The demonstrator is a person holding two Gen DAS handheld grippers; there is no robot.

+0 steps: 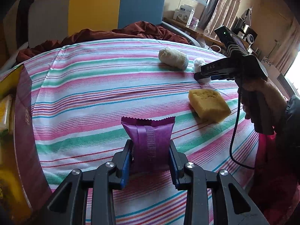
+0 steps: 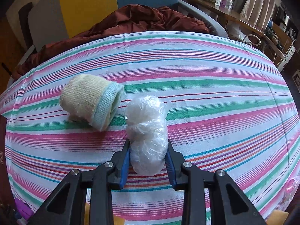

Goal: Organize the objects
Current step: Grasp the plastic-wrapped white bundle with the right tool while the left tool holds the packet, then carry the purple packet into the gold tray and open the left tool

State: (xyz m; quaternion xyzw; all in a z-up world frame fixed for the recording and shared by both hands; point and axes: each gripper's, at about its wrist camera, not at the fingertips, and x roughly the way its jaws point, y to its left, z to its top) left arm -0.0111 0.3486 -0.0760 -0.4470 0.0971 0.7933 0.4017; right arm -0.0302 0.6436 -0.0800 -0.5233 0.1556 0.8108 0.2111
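The left tongs (image 1: 151, 161) were seen clenched on a purple crimped-foil snack packet (image 1: 148, 138), the blue pads pressed against its two sides and the serrated top edge standing out ahead of the fingertips. The right tongs (image 2: 148, 159) were clenched on a white bundle wrapped in crinkled clear plastic (image 2: 147, 131), gripped at its lower half while the rounded upper half stuck out beyond the fingertips.

A slip of the plastic bundle was judged the likeliest fault: the film looked slick and soft, and only the near end was held, so a quick swing could let it slide out or sag. The foil packet was judged liable to crumple or twist between the pads if squeezed harder, since it was gripped across its puffed middle.

Whether either item was lifted off the striped pink, green and white cloth (image 2: 215, 97) or just resting on it could not be told.

A rolled cream knitted sock with a pale blue cuff (image 2: 91, 103) lay on the cloth just beside the bundle, to its left, near enough to be knocked by a careless sweep. A yellow porous sponge block (image 1: 209, 105) lay on the cloth between the two tongs in the left view, well apart from the packet. A purple and yellow box (image 1: 20, 131) stood at the left edge.
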